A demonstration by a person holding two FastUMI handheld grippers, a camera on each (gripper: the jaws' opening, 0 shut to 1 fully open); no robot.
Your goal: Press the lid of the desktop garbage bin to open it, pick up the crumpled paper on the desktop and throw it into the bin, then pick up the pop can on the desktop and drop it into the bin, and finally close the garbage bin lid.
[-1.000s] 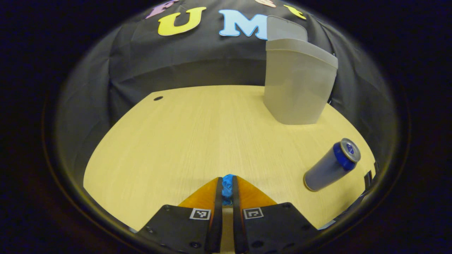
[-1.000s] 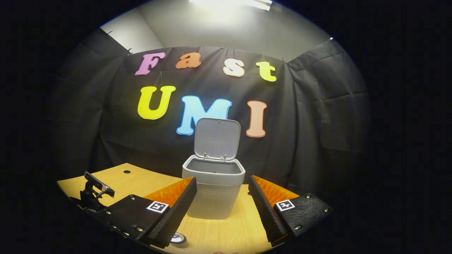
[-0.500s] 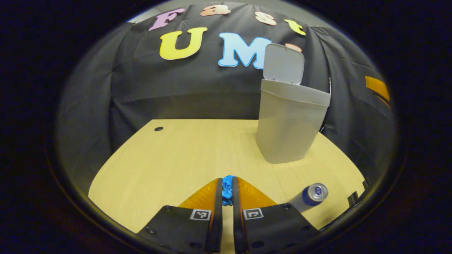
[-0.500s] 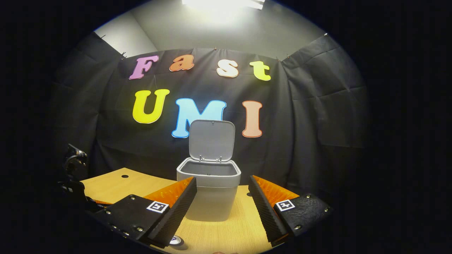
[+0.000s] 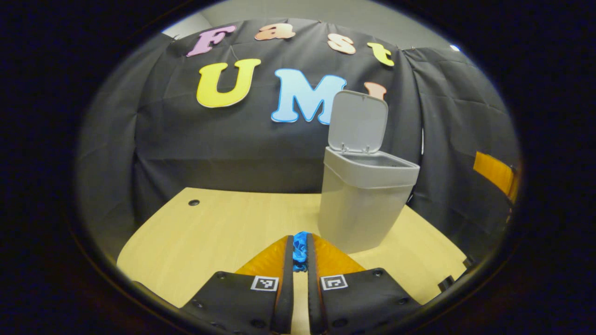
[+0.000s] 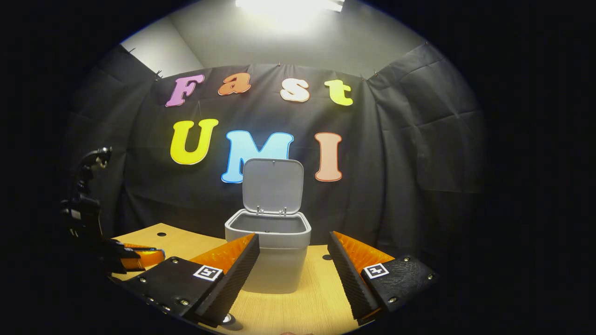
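Observation:
A blue crumpled paper is pinched between the fingers of my left gripper, which is shut on it and held above the wooden desk. The grey bin stands ahead and to the right, its lid swung upright and open. In the right gripper view the bin sits straight ahead with its lid up, and my right gripper is open with nothing between its fingers. The top of the pop can peeks out below its left finger. The left gripper hangs at the far left.
A small round hole marks the desk's far left corner. Black cloth walls close in behind and beside the desk. A finger of the other gripper shows at the right edge of the left gripper view.
My left gripper has risen with the paper, so the bin now appears lower and nearer and the can has dropped out of its view. The right gripper drifted slightly.

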